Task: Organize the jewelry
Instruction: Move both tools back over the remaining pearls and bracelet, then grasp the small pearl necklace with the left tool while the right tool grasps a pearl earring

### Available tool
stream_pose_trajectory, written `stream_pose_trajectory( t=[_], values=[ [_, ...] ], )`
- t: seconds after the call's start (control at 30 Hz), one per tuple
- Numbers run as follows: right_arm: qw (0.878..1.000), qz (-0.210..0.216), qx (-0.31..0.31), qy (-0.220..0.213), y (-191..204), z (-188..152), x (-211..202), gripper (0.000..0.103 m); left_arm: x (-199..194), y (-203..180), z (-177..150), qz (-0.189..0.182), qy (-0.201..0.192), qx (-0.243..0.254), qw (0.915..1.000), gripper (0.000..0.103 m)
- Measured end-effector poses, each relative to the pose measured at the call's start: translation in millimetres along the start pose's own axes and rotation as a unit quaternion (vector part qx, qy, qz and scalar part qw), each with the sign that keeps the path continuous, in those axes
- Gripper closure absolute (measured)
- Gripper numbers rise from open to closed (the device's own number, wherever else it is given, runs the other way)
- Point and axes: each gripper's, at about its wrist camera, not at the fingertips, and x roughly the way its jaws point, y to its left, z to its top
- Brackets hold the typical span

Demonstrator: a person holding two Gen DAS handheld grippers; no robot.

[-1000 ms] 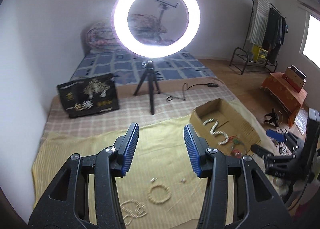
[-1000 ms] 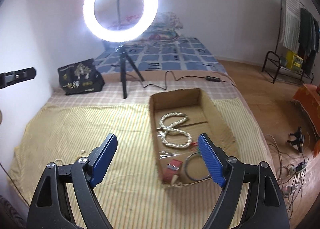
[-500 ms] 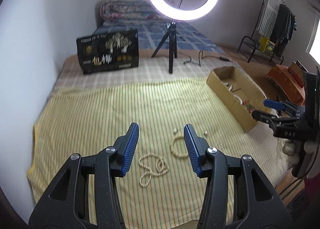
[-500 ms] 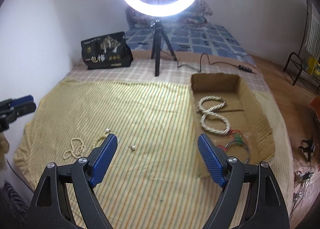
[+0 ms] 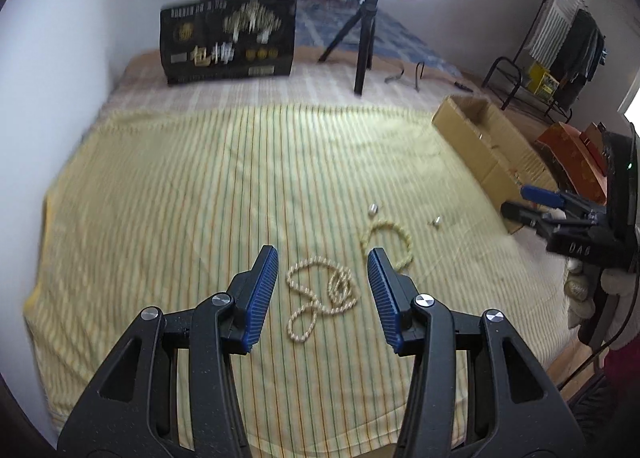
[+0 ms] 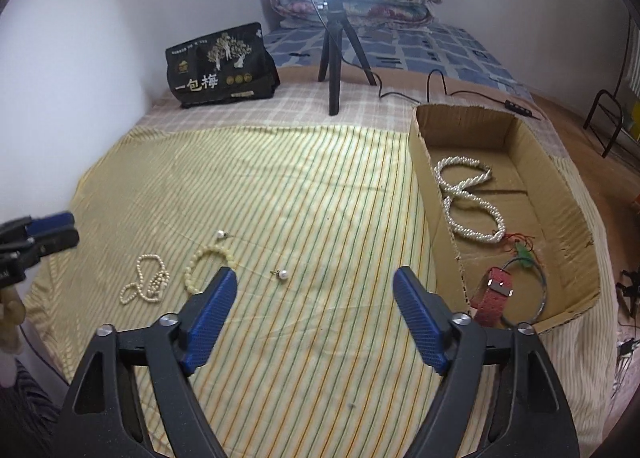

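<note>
A thin pearl necklace (image 5: pixel 320 294) lies on the yellow striped cloth (image 5: pixel 200 198), right between and just beyond my open left gripper (image 5: pixel 323 258). A bead bracelet (image 5: pixel 390 242) lies to its right, with two pearl earrings (image 5: pixel 373 209) beyond. In the right wrist view the necklace (image 6: pixel 146 282), bracelet (image 6: pixel 204 266) and an earring (image 6: pixel 282 275) lie left of my open, empty right gripper (image 6: pixel 314 278). The cardboard box (image 6: pixel 572 214) at right holds a thick pearl rope (image 6: pixel 468 202), a red watch strap (image 6: pixel 494 292) and a wire ring.
A ring light on a tripod (image 6: pixel 332 70) and a black bag (image 6: pixel 222 66) stand at the back of the bed. A cable (image 6: pixel 440 86) runs behind the box. The bed's edge is near on the right, with a clothes rack (image 5: pixel 560 46) beyond.
Both grippers have tilted down and moved toward the loose jewelry. The left gripper now frames the thin pearl necklace between its fingers. Both stay open.
</note>
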Motion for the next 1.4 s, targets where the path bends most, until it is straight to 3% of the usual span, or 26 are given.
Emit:
stream_pose_trajectory(
  t=[0.13, 0.3, 0.37, 0.67, 0.8, 0.87, 1.0, 1.3, 1.4],
  values=[
    [1.000, 0.016, 0.008, 0.007, -5.4, -1.1, 11.8, 0.036, 18.4, 6.8, -13.7, -0.008, 0.029, -0.008, 0.9995, 0.055],
    [0.999, 0.026, -0.011, 0.024, -2.4, -5.0, 31.3, 0.037, 36.8, 1.7, -30.4, -0.016, 0.064, 0.000, 0.9979, 0.054],
    [0.999, 0.036, -0.025, 0.032, 1.2, -6.9, 37.7, 0.037, 44.3, -3.3, -35.4, -0.016, 0.073, 0.009, 0.9972, 0.040],
    [0.994, 0.029, -0.087, 0.062, 17.1, -15.2, 68.3, 0.035, 81.3, -17.1, -38.4, 0.022, 0.115, 0.031, 0.9926, 0.035],
    [0.993, 0.033, -0.092, 0.067, 15.6, -15.4, 76.8, 0.035, 91.4, -18.9, -38.3, 0.032, 0.115, 0.031, 0.9924, 0.032],
    [0.993, 0.034, -0.093, 0.070, 15.7, -14.7, 81.4, 0.035, 93.7, -20.1, -37.7, 0.033, 0.110, 0.028, 0.9930, 0.025],
    [0.992, 0.031, -0.098, 0.074, 19.8, -11.8, 91.4, 0.035, 100.1, -24.4, -36.5, 0.050, 0.096, 0.029, 0.9937, 0.024],
    [0.993, 0.034, -0.082, 0.075, 18.0, -7.0, 95.6, 0.074, 106.8, -29.2, -33.7, 0.077, 0.081, 0.043, 0.9929, 0.024],
    [0.993, 0.036, -0.082, 0.077, 21.7, -8.2, 96.0, 0.085, 106.2, -30.3, -34.4, 0.080, 0.075, 0.048, 0.9928, 0.030]
  ],
)
